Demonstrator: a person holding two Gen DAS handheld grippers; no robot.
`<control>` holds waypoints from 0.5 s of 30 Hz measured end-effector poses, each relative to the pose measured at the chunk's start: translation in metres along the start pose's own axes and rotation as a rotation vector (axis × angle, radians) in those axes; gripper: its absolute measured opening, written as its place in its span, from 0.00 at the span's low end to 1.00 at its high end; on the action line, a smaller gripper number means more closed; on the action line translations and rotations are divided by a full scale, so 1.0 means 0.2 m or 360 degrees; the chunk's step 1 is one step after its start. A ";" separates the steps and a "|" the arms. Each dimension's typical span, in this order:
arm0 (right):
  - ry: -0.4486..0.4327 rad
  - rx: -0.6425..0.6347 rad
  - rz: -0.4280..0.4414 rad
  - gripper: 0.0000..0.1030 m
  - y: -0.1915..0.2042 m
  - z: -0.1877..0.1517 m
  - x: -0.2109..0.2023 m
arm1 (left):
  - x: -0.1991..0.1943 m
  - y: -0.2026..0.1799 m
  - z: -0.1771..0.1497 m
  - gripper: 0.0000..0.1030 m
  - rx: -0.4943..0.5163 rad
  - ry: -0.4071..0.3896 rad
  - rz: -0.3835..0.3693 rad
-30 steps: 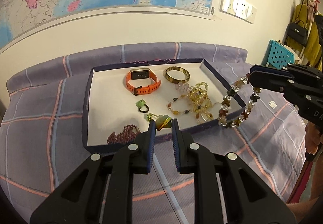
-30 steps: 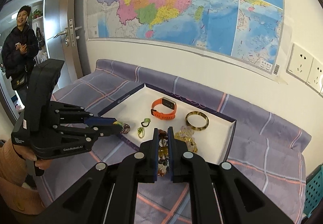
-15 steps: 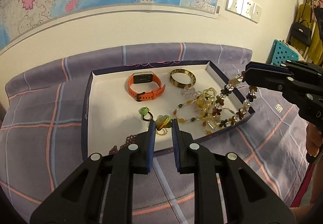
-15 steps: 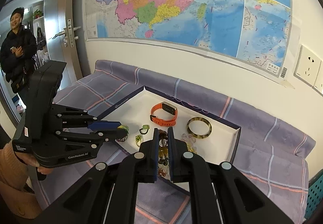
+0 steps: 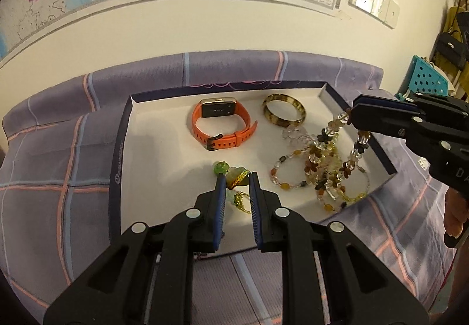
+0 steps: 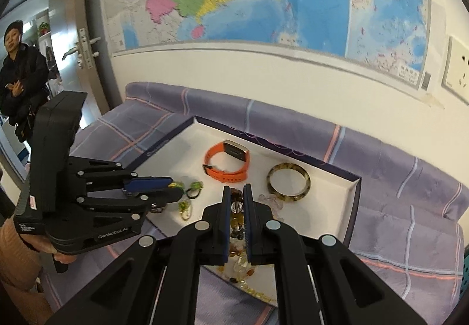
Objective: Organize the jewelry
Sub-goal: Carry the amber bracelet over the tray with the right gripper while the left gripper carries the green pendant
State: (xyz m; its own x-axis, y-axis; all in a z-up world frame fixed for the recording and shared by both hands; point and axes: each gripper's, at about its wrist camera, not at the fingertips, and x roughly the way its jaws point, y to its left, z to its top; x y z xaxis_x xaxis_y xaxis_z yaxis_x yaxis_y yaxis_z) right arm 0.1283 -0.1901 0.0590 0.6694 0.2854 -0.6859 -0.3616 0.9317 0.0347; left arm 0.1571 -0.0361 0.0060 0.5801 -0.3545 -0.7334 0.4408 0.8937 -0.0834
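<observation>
A white tray with a dark blue rim [image 5: 117, 166] lies on a purple plaid bed. In it are an orange watch [image 5: 222, 122], an amber bangle [image 5: 283, 113] and a heap of beaded bracelets [image 5: 322, 175]. My left gripper [image 5: 236, 178] is shut on a green pendant on a yellow-green cord [image 5: 236, 177], held above the tray's front. My right gripper [image 6: 235, 193] is shut on a brown and clear flower-bead bracelet [image 5: 346, 160], which hangs over the heap at the tray's right side. The right gripper also shows in the left wrist view [image 5: 351, 116].
A green bead ring [image 5: 221, 168] lies just beyond my left fingertips. A map and wall sockets [image 5: 375, 3] are on the wall behind. A turquoise basket [image 5: 425, 80] stands at the right. A person in black [image 6: 17, 72] stands by the door at the left.
Both grippers have moved forward over the tray. The flower-bead bracelet has come from outside the right rim to above the bead heap. The pendant is now over the tray's white floor.
</observation>
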 end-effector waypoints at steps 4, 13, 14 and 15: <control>0.0019 0.0030 -0.0014 0.06 -0.03 -0.01 0.04 | 0.05 0.02 0.00 0.16 -0.0019 0.0029 0.0008; 0.0049 0.0110 -0.0027 0.06 -0.12 -0.03 0.09 | 0.11 0.04 -0.01 0.16 -0.0046 0.0069 0.0020; 0.0050 0.0114 -0.0030 0.06 -0.12 -0.03 0.09 | 0.11 0.04 -0.01 0.16 -0.0048 0.0069 0.0022; 0.0054 0.0119 -0.0029 0.06 -0.13 -0.04 0.10 | 0.11 0.04 -0.01 0.16 -0.0048 0.0070 0.0023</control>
State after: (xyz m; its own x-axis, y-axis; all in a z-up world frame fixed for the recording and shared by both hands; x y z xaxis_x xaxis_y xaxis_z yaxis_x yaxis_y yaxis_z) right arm 0.1460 -0.2101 0.0395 0.6526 0.2617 -0.7110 -0.2992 0.9512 0.0755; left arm 0.1715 -0.0367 -0.0121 0.5550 -0.3298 -0.7637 0.4115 0.9067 -0.0925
